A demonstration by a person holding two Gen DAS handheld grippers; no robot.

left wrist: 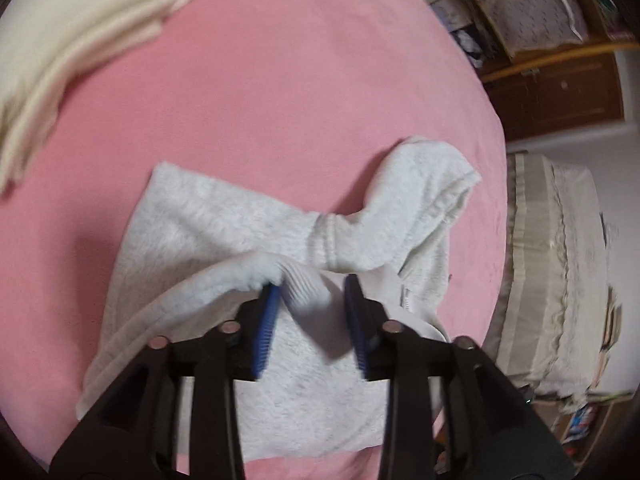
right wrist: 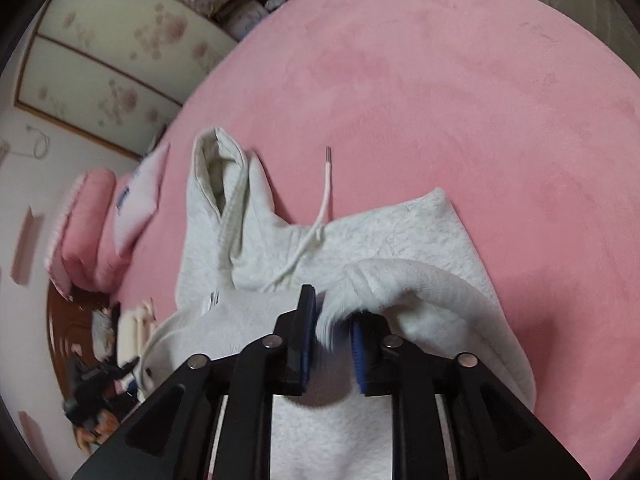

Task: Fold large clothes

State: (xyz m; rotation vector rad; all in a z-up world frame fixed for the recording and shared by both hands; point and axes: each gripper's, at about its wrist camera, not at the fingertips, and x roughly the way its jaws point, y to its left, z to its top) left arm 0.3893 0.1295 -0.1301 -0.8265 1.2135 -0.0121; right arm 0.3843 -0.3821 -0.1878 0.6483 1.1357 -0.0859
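One grey hoodie [left wrist: 224,224], one cuff per tool [left wrist: 310,300] [right wrist: 334,320].

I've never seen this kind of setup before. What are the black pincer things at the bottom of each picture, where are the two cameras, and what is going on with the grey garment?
No robot here: a person holds a hand-held gripper in each hand, and a wide-angle camera on each one looks forward along its two black, blue-padded fingers. One picture comes from the left gripper, the other from the right gripper.

On the pink bed cover lies a light grey hoodie, body flat, hood at one end, and a pink-and-white drawstring trailing onto the cover. A cream folded cloth lies farther off.

Each gripper has a sleeve cuff between its jaws, the sleeve arching up from the body. The jaws look fairly wide and the cuffs are blurred, so whether they are clamped is unclear.
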